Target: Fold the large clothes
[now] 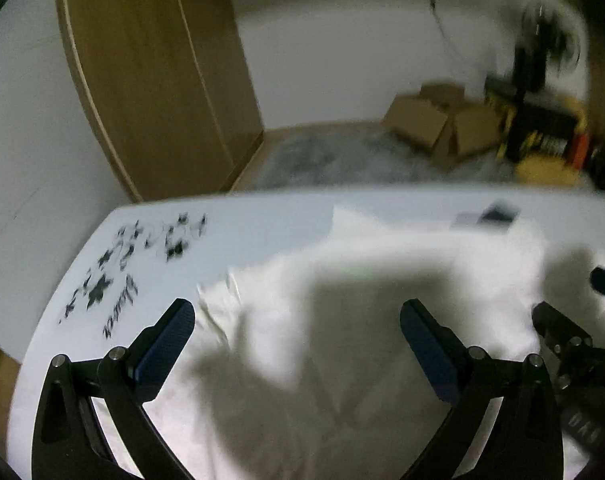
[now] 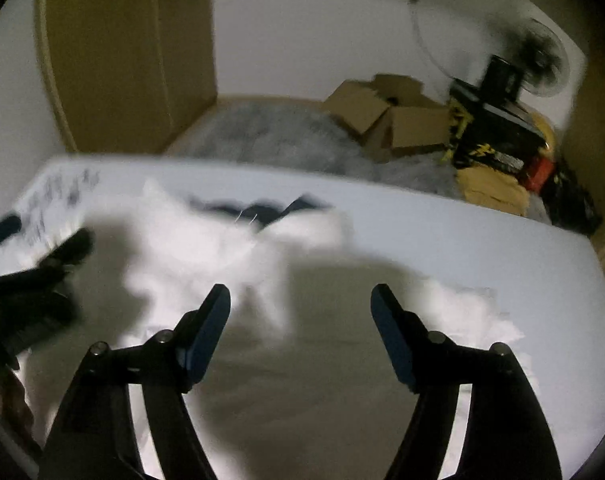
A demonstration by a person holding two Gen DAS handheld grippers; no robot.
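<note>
The left gripper has its two fingers spread wide with nothing between them, poised above a white garment that lies rumpled on the tabletop. The right gripper is likewise spread wide and empty, over the same garment, and each casts a broad grey shadow onto the cloth beneath it. The two tools are close side by side: the right one's black fingers show at the right edge of the left wrist view, and the left one's at the left edge of the right wrist view (both views are smeared by motion blur, so fine folds cannot be made out). The garment covers most of the near and middle part of the tabletop, reaching toward the far edge, where a dark neckline or collar shows. A scatter of black printed marks sits on the white surface near the far left corner, beside the cloth and not covered by it. Beyond the far edge of the tabletop are a grey shaggy rug, a tall wooden wardrobe at the left against a white wall, open cardboard boxes, a black and yellow box and a fan.
</note>
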